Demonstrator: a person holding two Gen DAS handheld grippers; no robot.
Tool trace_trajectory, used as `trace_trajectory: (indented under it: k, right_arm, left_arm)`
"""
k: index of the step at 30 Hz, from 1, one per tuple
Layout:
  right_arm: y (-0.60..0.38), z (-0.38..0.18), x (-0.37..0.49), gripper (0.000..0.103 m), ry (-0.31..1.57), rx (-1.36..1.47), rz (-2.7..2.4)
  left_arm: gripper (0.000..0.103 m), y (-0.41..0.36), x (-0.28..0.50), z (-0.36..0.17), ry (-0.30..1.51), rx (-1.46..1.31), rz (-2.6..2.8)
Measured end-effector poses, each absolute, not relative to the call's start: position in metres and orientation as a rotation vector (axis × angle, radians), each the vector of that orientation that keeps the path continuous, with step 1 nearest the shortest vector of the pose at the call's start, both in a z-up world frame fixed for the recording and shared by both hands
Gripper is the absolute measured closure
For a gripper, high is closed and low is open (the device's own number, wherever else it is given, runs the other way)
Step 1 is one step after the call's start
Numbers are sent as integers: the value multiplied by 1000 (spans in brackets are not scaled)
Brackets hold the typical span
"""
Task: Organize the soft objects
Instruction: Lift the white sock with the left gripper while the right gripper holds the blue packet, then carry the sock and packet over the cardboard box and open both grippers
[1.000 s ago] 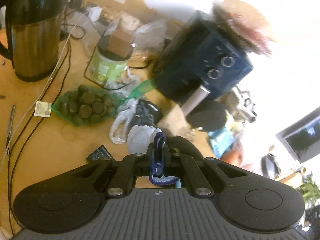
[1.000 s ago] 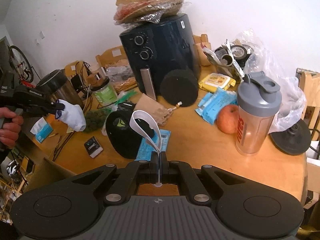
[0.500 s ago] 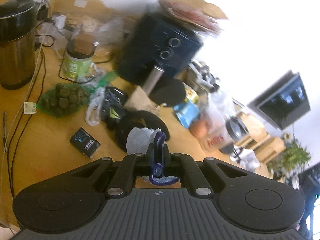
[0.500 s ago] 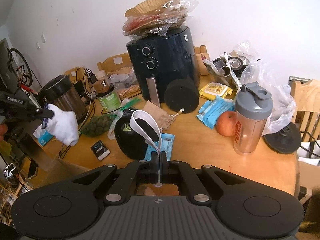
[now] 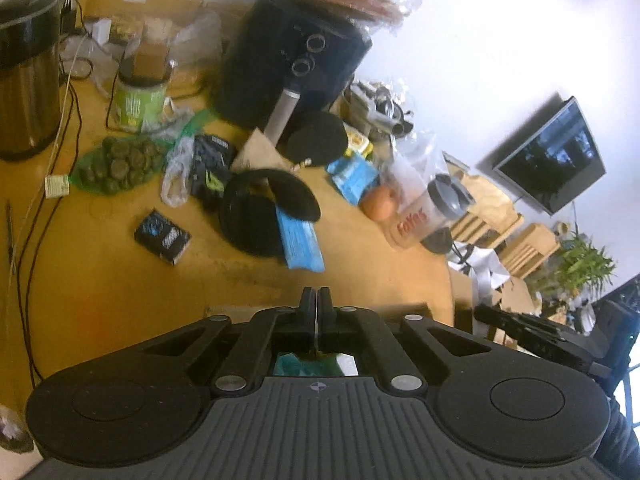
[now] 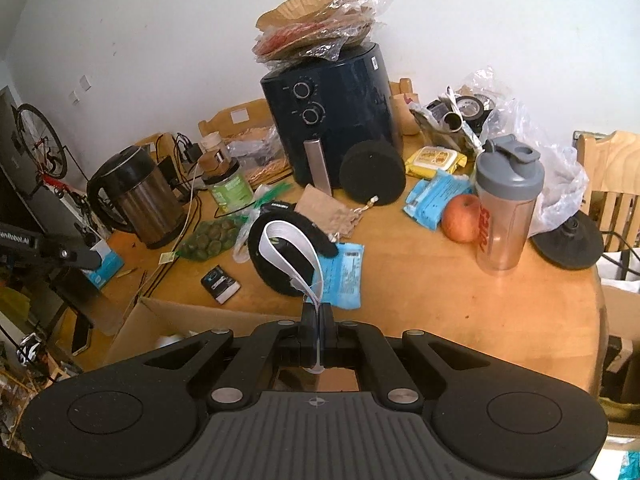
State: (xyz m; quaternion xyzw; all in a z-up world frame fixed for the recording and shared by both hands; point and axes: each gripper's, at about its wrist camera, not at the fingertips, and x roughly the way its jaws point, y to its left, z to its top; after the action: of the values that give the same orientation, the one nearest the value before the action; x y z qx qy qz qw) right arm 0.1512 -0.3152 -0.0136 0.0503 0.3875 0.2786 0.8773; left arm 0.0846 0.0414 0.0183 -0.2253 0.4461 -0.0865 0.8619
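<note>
On the table (image 6: 440, 300), both grippers closed: left (image 5: 317, 300) empty, right (image 6: 317, 312) pinching a white strap (image 6: 280, 240).

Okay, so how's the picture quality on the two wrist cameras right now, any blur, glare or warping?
Left wrist view: soft and smeared, the wall blown out to white behind the air fryer, the table tilted by the fisheye. Right wrist view: sharper and evenly lit, labels on the shaker bottle partly legible, with straight edges such as the chair bowed near the rim.

Apple (image 6: 461, 217) left of shaker bottle (image 6: 505, 208)
</note>
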Motion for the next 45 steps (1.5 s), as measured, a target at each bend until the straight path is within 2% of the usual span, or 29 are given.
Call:
trace_trajectory:
  k: [7,11,15,17,19,22,23,25,26,27,30,37,45]
  right_arm:
    - [-307,-14,137,99,824,92,593]
    - [-301,-15,133,99,849,91,592]
    - [-293,-15,131,99,874,100,593]
    - [-289,-16,131,99,889,105,593]
    - [-283,-18,130,99,903,100,591]
    - [-276,-22,132,98,934,89,571]
    - [-273,-24,133,93,948,78,550]
    - [-267,-29,134,64,971,34,517]
    - [-265,-31,133,33,970,18,511]
    - [-263,-31,131,13,958,4,499]
    - [-259,-33,127,5,948,-15,508]
    - [-254,-36,124,0,961,-37,501]
    - [-242,-40,119,0,978,-77,505]
  left_arm:
    - [99,39,67,15,931,-465,-145]
    - [75,34,61,14,945,-393,-79]
    - [69,31,53,11,938,-352,-33]
    - [59,30,50,10,934,-346,-14]
    - [57,28,47,9,921,-340,4]
    - [44,24,42,8,908,-314,29]
    - [41,23,41,8,903,-302,39]
    - [38,20,38,7,889,-279,59]
    - [37,19,37,6,881,-263,71]
    - [36,17,36,5,878,-249,81]
    - [28,13,33,2,869,-208,111]
    - [16,10,26,-8,876,-164,107]
    - [14,6,23,-16,934,-134,71]
